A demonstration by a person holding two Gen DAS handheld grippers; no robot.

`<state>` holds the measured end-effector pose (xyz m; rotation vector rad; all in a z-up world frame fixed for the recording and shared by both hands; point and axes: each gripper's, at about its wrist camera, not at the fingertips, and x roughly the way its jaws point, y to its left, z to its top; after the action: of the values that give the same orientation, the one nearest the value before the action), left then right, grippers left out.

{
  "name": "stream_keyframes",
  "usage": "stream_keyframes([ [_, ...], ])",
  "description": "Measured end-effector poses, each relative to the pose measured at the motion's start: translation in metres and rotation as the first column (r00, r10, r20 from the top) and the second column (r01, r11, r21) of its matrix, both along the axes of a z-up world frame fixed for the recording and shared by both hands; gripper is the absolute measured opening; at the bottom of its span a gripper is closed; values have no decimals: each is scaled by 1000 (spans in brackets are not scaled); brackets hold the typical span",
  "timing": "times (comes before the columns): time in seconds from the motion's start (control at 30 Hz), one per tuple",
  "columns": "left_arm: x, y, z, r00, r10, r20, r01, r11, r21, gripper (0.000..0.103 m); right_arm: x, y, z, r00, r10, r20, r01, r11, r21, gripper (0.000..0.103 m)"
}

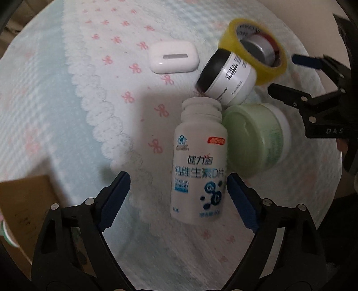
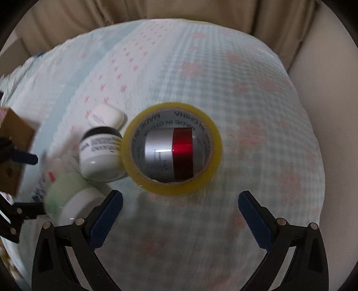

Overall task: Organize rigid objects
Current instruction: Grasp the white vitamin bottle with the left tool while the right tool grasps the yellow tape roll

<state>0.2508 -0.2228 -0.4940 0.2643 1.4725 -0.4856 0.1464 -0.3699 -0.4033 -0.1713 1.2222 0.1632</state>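
My left gripper [image 1: 177,199] and right gripper [image 2: 180,215] both spread wide, holding nothing, above a pale blue bow-print bedspread [image 2: 257,112]; beige curtains [image 2: 156,9] at twelve o'clock. The yellow tape roll [image 2: 172,147], ringing a red-and-silver jar [image 2: 170,154], lies ahead of my right gripper; the white vitamin bottle [image 1: 199,165] lies between my left fingers.

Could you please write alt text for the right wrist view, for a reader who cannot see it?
The open right claw hovers short of a yellow tape roll lying on a pale checked cloth, with a silver and red jar inside its ring. Left of the roll lie a white jar, a white case and a green-lidded tub.
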Motion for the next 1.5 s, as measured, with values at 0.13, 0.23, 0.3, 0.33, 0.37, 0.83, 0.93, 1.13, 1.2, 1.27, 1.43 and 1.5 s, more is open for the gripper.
stream_keyframes([
  [0.13, 9, -6, -10, 999, -46, -13, 46, 999, -4, 87, 11, 3, -11, 995, 98, -7, -99, 995, -11, 103],
  [0.23, 20, -12, -18, 995, -89, -45, 88, 996, -22, 80, 19, 8, -17, 981, 192, -6, -192, 981, -28, 103],
  [0.3, 25, -16, -20, 992, -114, -49, 113, 993, -20, 78, 26, 11, -19, 967, 256, -11, -256, 966, -32, 103],
  [0.33, 27, -19, -20, 990, -135, -49, 134, 991, -20, 77, 29, 14, -21, 958, 288, -16, -288, 957, -33, 103],
  [0.37, 30, -22, -21, 986, -160, -50, 159, 987, -20, 75, 31, 16, -22, 948, 316, -22, -317, 948, -34, 103],
  [0.83, 34, -41, -18, 977, -203, -61, 200, 979, -43, 50, 47, 35, -28, 896, 442, -45, -444, 894, -63, 96],
  [0.93, 34, -31, -15, 981, -185, -55, 183, 982, -46, 50, 45, 35, -24, 901, 432, -43, -434, 898, -70, 96],
  [1.13, 34, -9, -2, 987, -159, -26, 158, 986, -50, 49, 40, 26, -10, 925, 380, -26, -381, 923, -58, 96],
  [1.2, 37, -3, 4, 989, -146, -14, 145, 988, -52, 49, 38, 23, 0, 936, 352, -15, -353, 934, -51, 96],
  [1.27, 37, 2, 14, 992, -127, 0, 127, 990, -62, 48, 36, 21, 10, 943, 331, -4, -331, 942, -49, 96],
  [1.43, 34, 16, 45, 995, -95, 36, 97, 991, -88, 48, 26, 20, 43, 960, 279, 31, -277, 960, -46, 96],
  [1.5, 31, 22, 61, 995, -84, 54, 89, 991, -99, 47, 20, 19, 63, 971, 237, 45, -235, 971, -39, 96],
])
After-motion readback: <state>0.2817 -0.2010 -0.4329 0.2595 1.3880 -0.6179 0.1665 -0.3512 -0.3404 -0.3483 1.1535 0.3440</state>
